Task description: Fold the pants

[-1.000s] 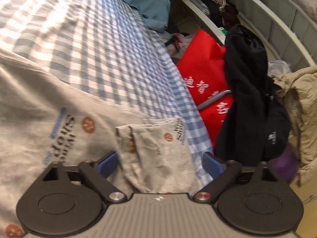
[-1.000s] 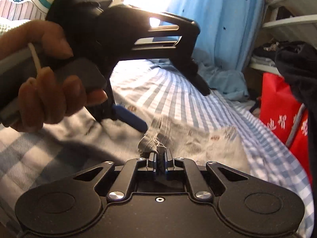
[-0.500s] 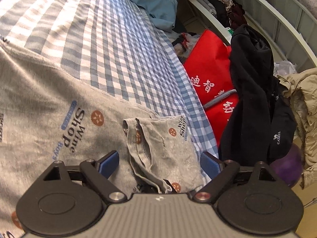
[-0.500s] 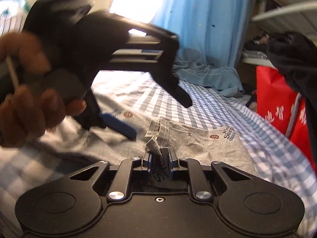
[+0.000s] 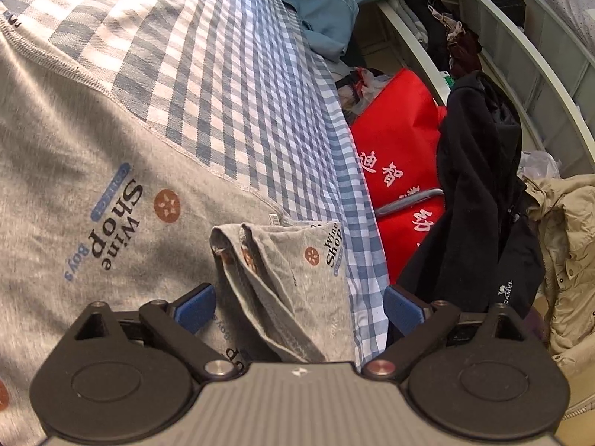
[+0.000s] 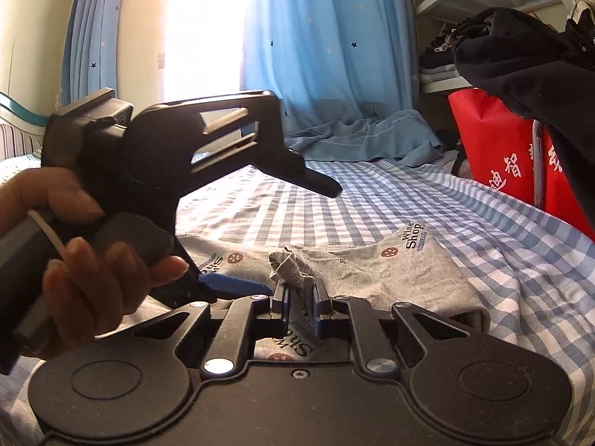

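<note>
Pants (image 6: 372, 271) bunched between right claw's (image 6: 300, 299) pinching pads, below spread left claw (image 5: 299, 306).

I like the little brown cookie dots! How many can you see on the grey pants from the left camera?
5. One beside the big "Wine Shop" print, three on the folded pant end, one at the left edge. Folds may hide more.

right gripper (image 6: 299, 299) fingers nearly closed, left gripper (image 5: 299, 304) fingers wide

one pants (image 5: 74, 156), two tools, one red bag (image 5: 398, 148).
</note>
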Tool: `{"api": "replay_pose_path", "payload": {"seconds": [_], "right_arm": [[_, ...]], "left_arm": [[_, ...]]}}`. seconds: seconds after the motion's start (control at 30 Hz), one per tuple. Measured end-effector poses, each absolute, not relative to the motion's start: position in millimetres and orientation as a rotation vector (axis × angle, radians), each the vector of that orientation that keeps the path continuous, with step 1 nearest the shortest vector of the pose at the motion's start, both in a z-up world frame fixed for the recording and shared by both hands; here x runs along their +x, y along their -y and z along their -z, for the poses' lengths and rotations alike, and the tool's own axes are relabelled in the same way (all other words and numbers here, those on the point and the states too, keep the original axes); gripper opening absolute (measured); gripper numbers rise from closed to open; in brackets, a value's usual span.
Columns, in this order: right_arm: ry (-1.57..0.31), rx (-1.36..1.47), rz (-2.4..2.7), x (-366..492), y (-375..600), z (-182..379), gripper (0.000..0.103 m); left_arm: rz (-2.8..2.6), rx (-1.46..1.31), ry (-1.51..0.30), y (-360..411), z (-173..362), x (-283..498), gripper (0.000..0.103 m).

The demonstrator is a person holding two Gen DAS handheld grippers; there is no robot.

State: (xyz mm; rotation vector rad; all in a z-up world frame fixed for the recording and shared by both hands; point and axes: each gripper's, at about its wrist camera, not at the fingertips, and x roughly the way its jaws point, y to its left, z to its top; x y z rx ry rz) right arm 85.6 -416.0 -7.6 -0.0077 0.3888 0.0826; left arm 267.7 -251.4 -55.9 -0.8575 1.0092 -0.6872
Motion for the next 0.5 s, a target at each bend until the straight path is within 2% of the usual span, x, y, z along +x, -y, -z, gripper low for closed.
{"api": "replay_pose_path", "payload": {"seconds": [0.1,0.17,0.2,0.27,0.33,0.37,0.43,0.5], "right_arm": [[-0.392,-0.010,-0.089,85,415,7,0.012],[-0.395,-0.019,-0.091,84,414,7,0.012],[-0.397,-0.025,-0.091,83,413,7,0.012],[-0.400,-0.038,-0.090,83,411,7,0.012],[-0.406,-0.050,-0.088,83,409,8,0.012],[-0.408,-0.057,-0.086,82,408,8,0.012],[-0.410,-0.069,-0.083,82,407,8,0.012],[-0.408,-0.076,-0.082,81,405,6,0.012]], "left_arm": [[0.658,-0.858,-1.009,250,56,267,0.081],[0.642,-0.872,-1.019,248,59,267,0.065],[0.640,-0.883,-1.022,246,61,266,0.060],[0.635,-0.903,-1.030,244,65,266,0.043],[0.624,-0.894,-1.026,243,65,265,0.030],[0.621,-0.884,-1.021,243,64,264,0.019],[0.615,-0.853,-1.003,243,60,264,0.010],[0.621,-0.812,-0.976,241,52,262,0.007]]}}
